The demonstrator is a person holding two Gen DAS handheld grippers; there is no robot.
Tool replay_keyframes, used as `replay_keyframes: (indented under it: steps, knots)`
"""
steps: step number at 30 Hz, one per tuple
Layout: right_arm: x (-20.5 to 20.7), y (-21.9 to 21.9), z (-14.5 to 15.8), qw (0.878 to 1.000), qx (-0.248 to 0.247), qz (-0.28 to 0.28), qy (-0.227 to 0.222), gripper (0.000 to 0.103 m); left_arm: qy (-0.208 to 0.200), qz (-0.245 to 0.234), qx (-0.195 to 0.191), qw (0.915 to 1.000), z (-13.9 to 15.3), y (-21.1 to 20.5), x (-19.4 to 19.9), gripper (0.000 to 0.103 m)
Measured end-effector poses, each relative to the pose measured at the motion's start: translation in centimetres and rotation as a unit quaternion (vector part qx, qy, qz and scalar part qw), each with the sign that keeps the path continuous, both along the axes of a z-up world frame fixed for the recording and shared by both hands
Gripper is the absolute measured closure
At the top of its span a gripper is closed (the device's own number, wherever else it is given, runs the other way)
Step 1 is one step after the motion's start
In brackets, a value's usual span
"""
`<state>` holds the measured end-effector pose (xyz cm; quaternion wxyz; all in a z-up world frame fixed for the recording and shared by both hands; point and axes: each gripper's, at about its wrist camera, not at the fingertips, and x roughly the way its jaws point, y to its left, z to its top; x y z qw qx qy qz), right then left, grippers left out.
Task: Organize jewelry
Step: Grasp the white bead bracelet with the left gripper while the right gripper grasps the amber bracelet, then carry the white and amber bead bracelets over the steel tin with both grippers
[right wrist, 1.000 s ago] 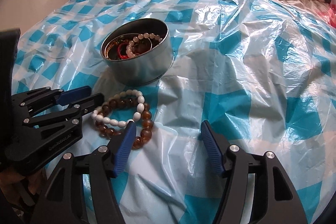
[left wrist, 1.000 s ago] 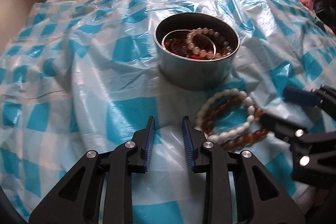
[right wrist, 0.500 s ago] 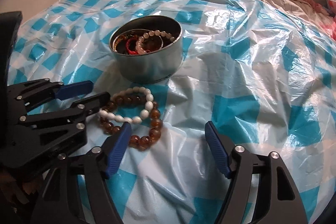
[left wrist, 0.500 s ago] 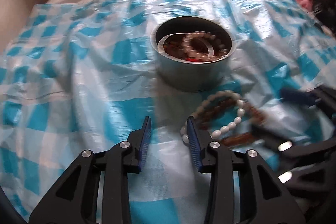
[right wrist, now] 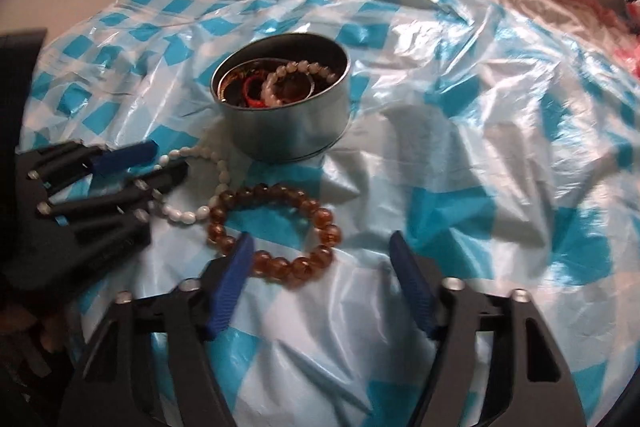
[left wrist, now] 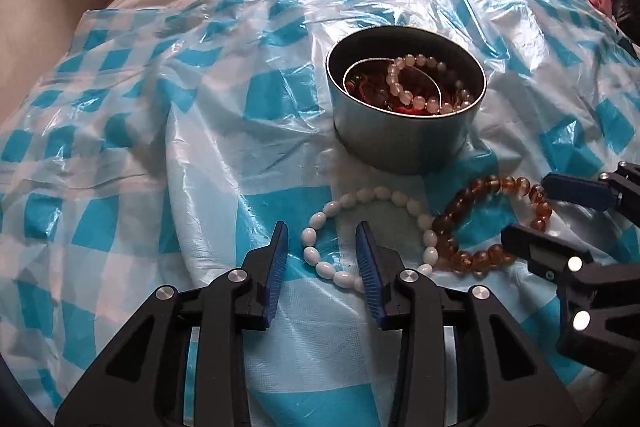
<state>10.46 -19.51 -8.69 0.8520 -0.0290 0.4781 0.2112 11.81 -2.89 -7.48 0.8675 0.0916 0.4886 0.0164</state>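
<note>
Left wrist view: on a bed spread with blue-checked plastic sheeting (left wrist: 200,155), two bead bracelets that lay stacked in one heap a second ago now sit side by side, touching only at their near edges. The white bracelet (left wrist: 352,227) lies to the left, its near-left arc between the open fingers of the left gripper (left wrist: 322,267), which is lowered around the beads but not closed on them. The amber bracelet (left wrist: 488,223) rests to the right, with the right gripper (left wrist: 532,211) set over its far-right arc, jaws apart and gripping nothing. Right wrist view shows the same split: the amber bracelet (right wrist: 276,231) just ahead of the wide-open right gripper (right wrist: 320,259), the white bracelet (right wrist: 196,187) trailing left under the left gripper (right wrist: 156,163). Behind both, near but not touching, stands the round metal tin (left wrist: 404,143), already holding a pale bead bracelet (left wrist: 420,87) and other dark and red pieces. With the pair untangled, each bracelet can likely be lifted singly into the tin; neither is yet off the sheeting.
</note>
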Motion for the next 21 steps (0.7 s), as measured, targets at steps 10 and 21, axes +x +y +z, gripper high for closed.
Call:
replay_keyframes:
  steps: [10,21]
  knots:
    - [0.4,-1.7,-0.1,0.995,0.090,-0.011,0.041,0.091,0.008,0.003,-0.152,0.9884,1.1,2.2,-0.4,0.096]
    - [0.4,-3.8,1.6,0.979,0.198,-0.017,0.033,0.091,-0.039,-0.023,-0.239,0.9699,3.5,2.6,-1.2,0.096]
